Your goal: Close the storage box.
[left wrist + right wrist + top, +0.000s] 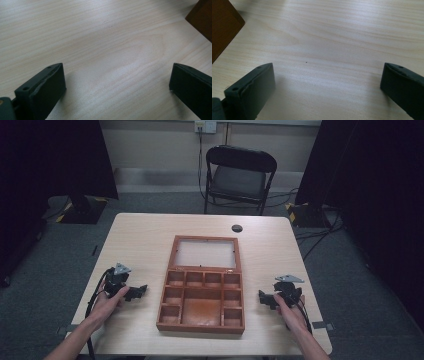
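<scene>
The wooden box (202,292) lies open in the middle of the table (140,235), its glass lid (205,253) folded flat away from the person, while the left gripper (141,291) and the right gripper (262,298) rest on the table at either side of it, both with the jaws spread wide and nothing between them. I judge the step in hand is to approach the box, probably to close the lid. To do it well, both grippers should come in level from the two sides together, take the lid frame at its far corners and not on the glass, and keep the tray steady so it does not slide.
</scene>
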Available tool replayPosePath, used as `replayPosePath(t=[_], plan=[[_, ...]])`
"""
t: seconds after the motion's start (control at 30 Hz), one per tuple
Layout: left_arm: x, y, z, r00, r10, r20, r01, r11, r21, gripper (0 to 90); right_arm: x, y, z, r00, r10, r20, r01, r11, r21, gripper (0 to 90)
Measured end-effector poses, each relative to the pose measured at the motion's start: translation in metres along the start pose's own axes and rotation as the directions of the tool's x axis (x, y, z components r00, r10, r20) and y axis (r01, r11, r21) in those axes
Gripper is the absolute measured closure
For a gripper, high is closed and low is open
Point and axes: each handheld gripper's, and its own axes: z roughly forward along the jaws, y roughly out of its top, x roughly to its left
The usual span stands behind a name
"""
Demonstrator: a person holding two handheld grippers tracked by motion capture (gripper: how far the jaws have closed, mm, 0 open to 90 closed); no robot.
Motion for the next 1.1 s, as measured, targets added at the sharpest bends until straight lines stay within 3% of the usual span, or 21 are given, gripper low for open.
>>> replayPosePath(t=[0.33, 0.4, 0.5, 0.53, 0.57, 0.6, 0.63, 0.7, 0.77, 0.8, 0.87, 0.9, 1.0, 1.07, 1.1], plan=[[-0.001, 0.001, -0.001, 0.9999, -0.008, -0.013, 0.008, 0.9998, 0.02, 0.1, 0.0, 0.0, 0.0, 1.0, 0.002, 0.004, -0.002, 1.0, 0.0, 0.0], [-0.002, 0.002, -0.002, 1.0, -0.006, -0.005, 0.006, 0.9995, 0.03, 0.7, 0.0, 0.002, -0.002, 0.9999, -0.01, -0.009, 0.01, 1.0, 0.029, 0.0], [-0.003, 0.006, -0.004, 0.9999, 0.008, -0.007, -0.008, 0.9996, 0.029, 13.2, 0.001, 0.003, -0.003, 0.9998, -0.011, -0.014, 0.012, 0.999, 0.039, 1.6], [-0.003, 0.007, -0.005, 1.0, -0.001, -0.009, 0.001, 0.9996, 0.03, 17.3, 0.001, 0.004, -0.003, 0.9996, -0.016, -0.022, 0.017, 0.999, 0.042, 4.0], [-0.003, 0.008, -0.004, 0.9999, -0.012, 0.002, 0.012, 0.9993, 0.036, 16.5, 0.001, 0.005, -0.004, 0.9992, -0.024, -0.033, 0.026, 0.999, 0.044, 10.6], [-0.003, 0.008, -0.004, 0.9999, -0.012, 0.002, 0.012, 0.9993, 0.036, 15.1, 0.001, 0.005, -0.004, 0.9992, -0.024, -0.033, 0.026, 0.999, 0.044, 10.6], [-0.003, 0.008, -0.004, 0.9998, -0.017, 0.011, 0.017, 0.9994, 0.031, 15.6, 0.001, 0.008, -0.006, 0.999, -0.017, -0.041, 0.018, 0.999, 0.029, 19.3], [-0.004, 0.009, -0.005, 0.9998, -0.014, 0.017, 0.013, 0.9994, 0.033, 15.8, 0.001, 0.01, -0.006, 0.9985, -0.018, -0.052, 0.02, 0.999, 0.036, 11.8], [-0.004, 0.01, -0.005, 0.9998, -0.005, 0.019, 0.005, 0.9994, 0.034, 15.8, 0.001, 0.011, -0.007, 0.9981, -0.013, -0.06, 0.014, 1.0, 0.027, 16.9], [-0.004, 0.013, -0.006, 0.9991, -0.017, 0.039, 0.016, 0.9996, 0.024, 15.8, 0.001, 0.013, -0.008, 0.9977, -0.008, -0.068, 0.01, 1.0, 0.024, 13.5], [-0.005, 0.014, -0.007, 0.9985, -0.029, 0.047, 0.028, 0.9995, 0.016, 16.0, 0.001, 0.014, -0.008, 0.9971, 0.004, -0.076, -0.002, 1.0, 0.019, 14.8], [-0.006, 0.016, -0.007, 0.9983, -0.026, 0.053, 0.025, 0.9996, 0.013, 16.0, 0.0, 0.017, -0.007, 0.9947, 0.011, -0.102, -0.009, 1.0, 0.026, 15.2], [-0.01, 0.019, -0.008, 0.998, 0.002, 0.063, -0.002, 1.0, 0.01, 16.5, 0.002, 0.022, -0.005, 0.9925, 0.004, -0.122, 0.001, 0.999, 0.035, 14.5], [-0.011, 0.021, -0.008, 0.9977, -0.004, 0.068, 0.004, 1.0, 0.0, 16.5, 0.003, 0.024, -0.006, 0.9902, 0.008, -0.139, -0.004, 1.0, 0.029, 14.4], [-0.011, 0.025, -0.011, 0.9948, -0.018, 0.101, 0.021, 0.9994, -0.027, 16.4, 0.004, 0.029, -0.008, 0.984, 0.027, -0.176, -0.027, 1.0, 0.002, 14.6]])
